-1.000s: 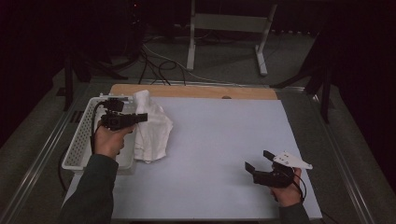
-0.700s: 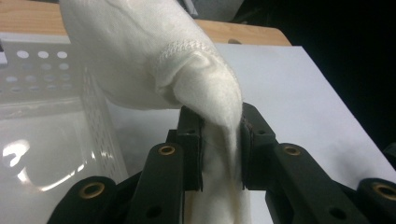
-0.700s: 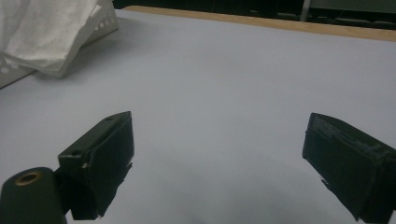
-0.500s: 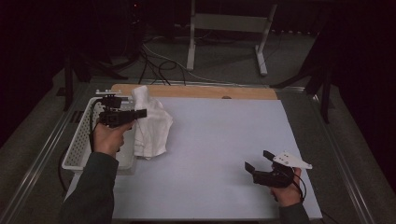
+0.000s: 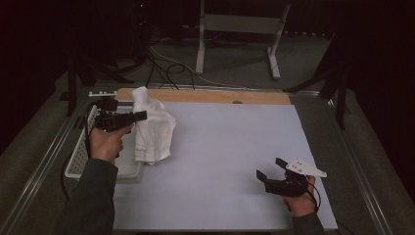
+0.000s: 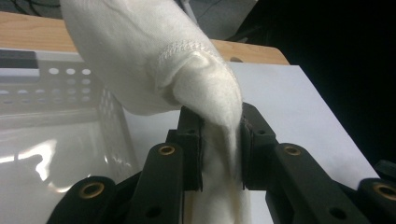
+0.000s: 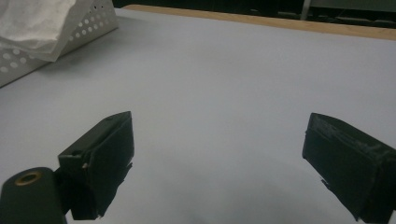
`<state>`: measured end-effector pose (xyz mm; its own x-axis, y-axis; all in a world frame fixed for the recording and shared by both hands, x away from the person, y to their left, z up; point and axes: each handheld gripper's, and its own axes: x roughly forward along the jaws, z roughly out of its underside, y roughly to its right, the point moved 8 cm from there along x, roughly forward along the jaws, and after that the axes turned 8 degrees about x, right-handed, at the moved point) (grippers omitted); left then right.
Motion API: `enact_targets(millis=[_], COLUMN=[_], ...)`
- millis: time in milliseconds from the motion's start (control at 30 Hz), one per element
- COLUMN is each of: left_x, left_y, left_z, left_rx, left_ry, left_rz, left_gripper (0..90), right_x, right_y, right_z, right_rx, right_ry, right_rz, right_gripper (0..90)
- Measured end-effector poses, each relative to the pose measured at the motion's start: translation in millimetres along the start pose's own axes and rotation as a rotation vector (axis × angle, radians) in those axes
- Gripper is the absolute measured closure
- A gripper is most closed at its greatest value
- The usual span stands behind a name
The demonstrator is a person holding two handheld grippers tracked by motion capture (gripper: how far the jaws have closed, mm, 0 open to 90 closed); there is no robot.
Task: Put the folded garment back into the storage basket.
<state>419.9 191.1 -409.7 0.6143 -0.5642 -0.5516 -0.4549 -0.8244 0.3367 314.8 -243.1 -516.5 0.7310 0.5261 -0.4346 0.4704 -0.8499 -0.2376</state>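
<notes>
Towel [image 5: 154, 128] hangs pinched in the left gripper [image 5: 139, 116] beside the basket [image 5: 80, 156], right gripper [image 5: 269, 169] gaping idle; next, I judge, spread it flat on the table [image 5: 235, 147].

The towel [image 6: 154, 60] is white cloth, soft and nappy, with a stitched hem showing at about twelve o'clock of the jaws; the left gripper [image 6: 219, 149] is matt black plastic with brass-coloured rivets, its pads clamped on the cloth; the basket [image 5: 80, 156] at nine o'clock on the table is white perforated plastic, its floor glossy with glare; the table cover [image 5: 235, 147] is smooth, matt, pale sheet; a bare wooden strip [image 5: 210, 96] runs at twelve o'clock; the right gripper [image 7: 219, 163] has matt black jaws, held wide, with rough-edged pads.
</notes>
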Motion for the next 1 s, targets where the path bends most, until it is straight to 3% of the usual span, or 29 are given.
enact_targets(millis=[467, 1000], left_x=[-20.2, -31.8], left_y=[-20.6, -42.4], left_z=[0.8, 11.8], left_rx=[-0.028, 0.010], left_ry=[0.026, 0.005], left_rz=[-0.026, -0.050], left_gripper=[74.0, 73.9], right_x=[-0.1, 0.0], right_y=[0.1, -0.1], right_z=[-0.1, -0.2], right_rx=[0.001, -0.001], right_ry=[0.000, 0.001], right_rz=[0.001, 0.003], right_gripper=[9.2, 9.2])
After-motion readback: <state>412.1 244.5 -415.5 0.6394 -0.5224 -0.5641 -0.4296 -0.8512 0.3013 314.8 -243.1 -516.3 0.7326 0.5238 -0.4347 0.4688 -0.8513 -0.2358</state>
